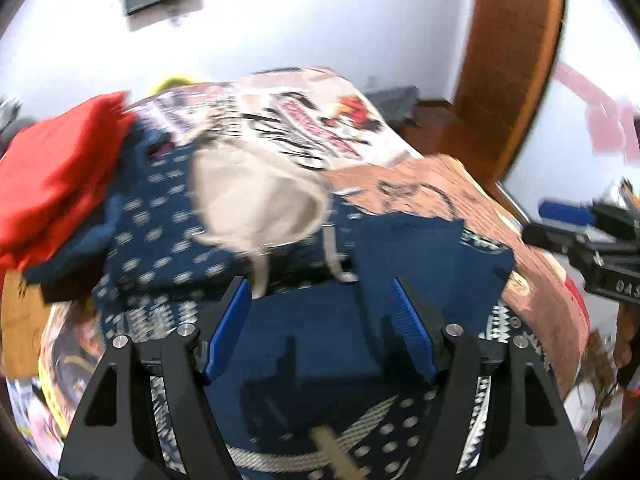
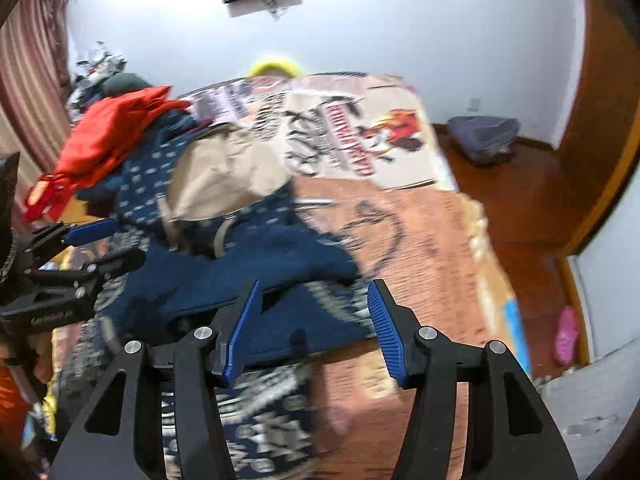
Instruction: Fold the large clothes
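Observation:
A large navy garment (image 1: 420, 248) with white dots and patterned bands lies spread on the bed, partly folded over itself. Its beige hood lining (image 1: 256, 200) faces up at the far end, with drawstrings trailing. My left gripper (image 1: 318, 292) hovers over the plain navy part, open, its blue pads clear of the cloth. In the right wrist view the same garment (image 2: 240, 272) lies below my right gripper (image 2: 315, 292), also open with nothing between the pads, above the garment's right edge. The left gripper (image 2: 92, 248) shows at the left; the right gripper (image 1: 560, 220) shows at the right.
A red garment (image 2: 112, 132) is piled at the far left on other clothes. The bed has an orange-brown printed cover (image 2: 420, 248) and a white cartoon sheet (image 2: 360, 132). To the right are wooden floor (image 2: 520, 200), a grey bag (image 2: 484, 136) and a pink slipper (image 2: 566, 334).

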### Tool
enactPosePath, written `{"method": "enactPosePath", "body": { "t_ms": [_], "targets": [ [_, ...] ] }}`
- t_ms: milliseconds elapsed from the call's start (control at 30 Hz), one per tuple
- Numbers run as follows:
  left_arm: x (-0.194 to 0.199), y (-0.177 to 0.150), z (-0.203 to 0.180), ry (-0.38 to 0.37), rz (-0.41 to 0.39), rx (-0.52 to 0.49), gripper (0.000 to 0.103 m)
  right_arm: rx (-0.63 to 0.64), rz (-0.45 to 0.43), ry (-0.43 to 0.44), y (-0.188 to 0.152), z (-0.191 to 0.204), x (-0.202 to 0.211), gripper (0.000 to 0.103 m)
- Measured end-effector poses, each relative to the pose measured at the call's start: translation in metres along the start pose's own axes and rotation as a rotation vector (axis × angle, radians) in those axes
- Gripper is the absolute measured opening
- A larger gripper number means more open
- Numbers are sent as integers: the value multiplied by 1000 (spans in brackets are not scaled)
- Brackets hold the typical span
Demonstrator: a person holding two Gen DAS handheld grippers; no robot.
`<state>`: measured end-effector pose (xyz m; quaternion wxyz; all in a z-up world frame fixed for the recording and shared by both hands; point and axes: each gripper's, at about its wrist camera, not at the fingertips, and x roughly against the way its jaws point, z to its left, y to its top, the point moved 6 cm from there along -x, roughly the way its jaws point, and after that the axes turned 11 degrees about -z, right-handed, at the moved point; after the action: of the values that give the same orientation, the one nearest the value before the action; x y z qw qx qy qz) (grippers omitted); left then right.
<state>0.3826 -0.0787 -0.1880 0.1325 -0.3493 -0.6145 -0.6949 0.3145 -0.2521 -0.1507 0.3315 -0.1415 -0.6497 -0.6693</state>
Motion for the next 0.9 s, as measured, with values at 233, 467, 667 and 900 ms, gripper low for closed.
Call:
{"method": "enactPosePath", "body": {
  "t_ms": [233,467,667,900],
  "targets": [
    [-40,-9,-59,-65,89,-182,71,-51,56,-28,-11,-29,-32,53],
    [-81,-17,-69,-38,128,-196,71,-117,156,-25,-46,-40,-58,53],
    [-99,-5,-61,-29,116,-154,33,-121,139,-19,-53,-42,-55,53],
    [-60,25,-36,-75,26,-33,8,-115,160,-25,-52,-42,-55,53]
  ]
}}
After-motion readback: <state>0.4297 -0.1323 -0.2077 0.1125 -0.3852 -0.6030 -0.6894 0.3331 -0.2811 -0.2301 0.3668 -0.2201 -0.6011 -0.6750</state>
